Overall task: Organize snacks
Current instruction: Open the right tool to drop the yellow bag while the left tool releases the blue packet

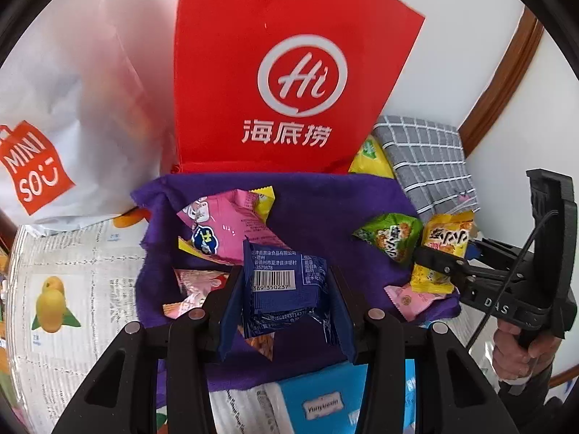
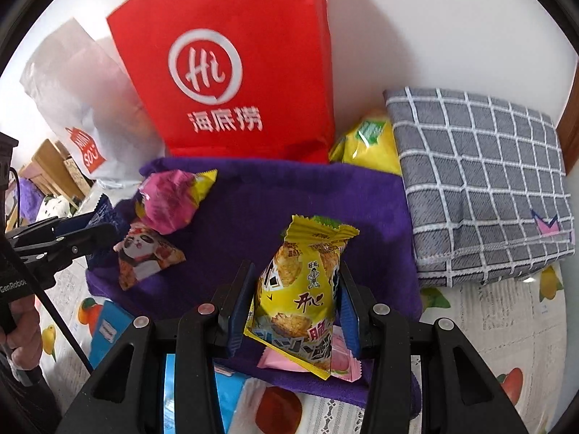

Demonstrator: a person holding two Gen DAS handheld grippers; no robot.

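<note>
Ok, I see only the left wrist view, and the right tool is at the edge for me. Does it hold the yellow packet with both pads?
Observer: Yes. In the right wrist view the yellow packet stands upright, pressed between both blue pads of the right tool.
Operator: Is anything directly under that packet?
Observer: A pink packet lies flat on the purple cloth, partly covered by the yellow packet's lower corner.
Operator: And the grey cloth, where does its near edge end? The tool hides it from me.
Observer: The grey checked cloth is folded, and its near edge rests on the fruit-print table cover.
</note>
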